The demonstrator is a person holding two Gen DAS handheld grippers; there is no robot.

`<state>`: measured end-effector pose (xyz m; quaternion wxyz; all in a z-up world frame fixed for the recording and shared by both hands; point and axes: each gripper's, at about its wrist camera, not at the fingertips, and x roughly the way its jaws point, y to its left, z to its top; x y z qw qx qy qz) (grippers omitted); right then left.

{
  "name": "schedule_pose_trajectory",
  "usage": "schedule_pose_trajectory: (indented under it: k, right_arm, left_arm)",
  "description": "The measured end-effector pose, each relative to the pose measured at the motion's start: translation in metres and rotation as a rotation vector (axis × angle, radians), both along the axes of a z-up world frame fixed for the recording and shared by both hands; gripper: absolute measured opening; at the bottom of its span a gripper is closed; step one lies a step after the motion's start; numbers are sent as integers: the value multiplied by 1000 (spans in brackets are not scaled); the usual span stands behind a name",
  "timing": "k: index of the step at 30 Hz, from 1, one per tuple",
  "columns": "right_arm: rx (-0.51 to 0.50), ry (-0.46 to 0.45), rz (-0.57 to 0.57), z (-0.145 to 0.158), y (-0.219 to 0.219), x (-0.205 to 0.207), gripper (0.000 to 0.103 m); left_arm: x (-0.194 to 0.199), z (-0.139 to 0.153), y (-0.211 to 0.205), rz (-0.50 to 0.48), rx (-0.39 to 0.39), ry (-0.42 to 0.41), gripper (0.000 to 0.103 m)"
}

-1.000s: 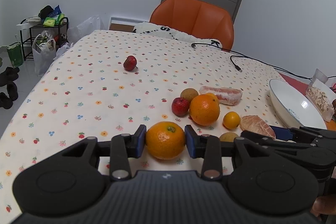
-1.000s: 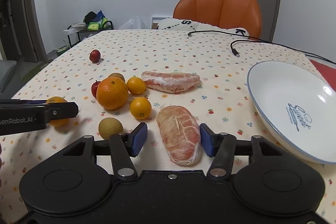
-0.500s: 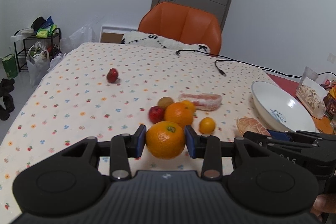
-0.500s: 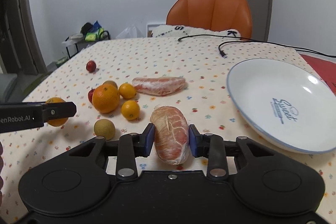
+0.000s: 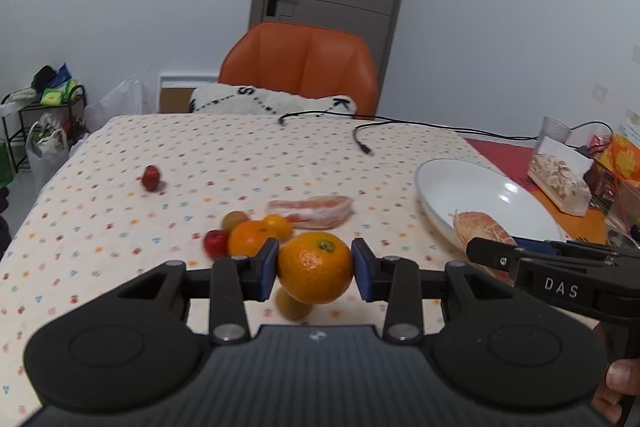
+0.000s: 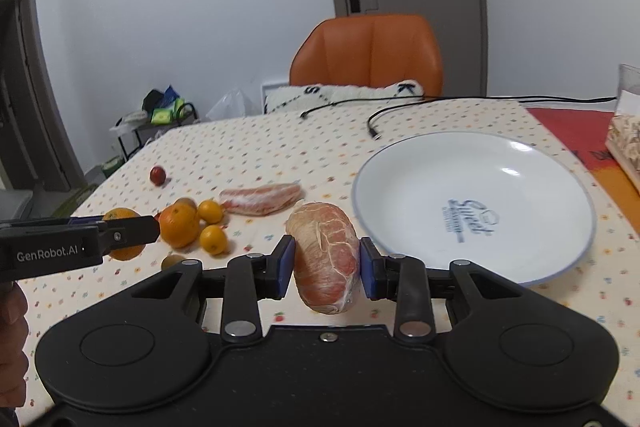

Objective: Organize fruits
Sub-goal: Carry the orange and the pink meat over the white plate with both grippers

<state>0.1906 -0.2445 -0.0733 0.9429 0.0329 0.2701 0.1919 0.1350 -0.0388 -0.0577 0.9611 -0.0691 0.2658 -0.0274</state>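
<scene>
Gripping an orange (image 5: 315, 267), left jaws hide what right view shows: jaws clamping peeled pomelo segment (image 6: 326, 259).

An orange chair (image 6: 366, 55) is set behind the table, two black cables (image 6: 400, 107) are laid across the cloth

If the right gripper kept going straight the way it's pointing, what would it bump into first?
Probably the tablecloth, just left of the white plate. The right gripper, shut on a peeled grapefruit piece, tilts slightly down. The other grapefruit piece lies a bit left of that line. Depth is hard to judge.
</scene>
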Motion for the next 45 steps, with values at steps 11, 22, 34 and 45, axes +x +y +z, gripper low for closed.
schedule_pose_trajectory:
  k: [11,22,34,45]
  right_arm:
    - [39,-25,-79,4,-43,1,32]
    - [66,-32,-141,1,-76,9,32]
    - [99,-32,-204,-8,-113,29,32]
    - [113,-22,-216,-18,-121,58,32]
  left_arm:
    - [18,6,-40,-82,11,-4,38]
    - [37,18,-77,-144,33,-32,38]
    - [67,14,-107,-173,46,-15,38]
    - [101,-4,-126,-190,63,31,38]
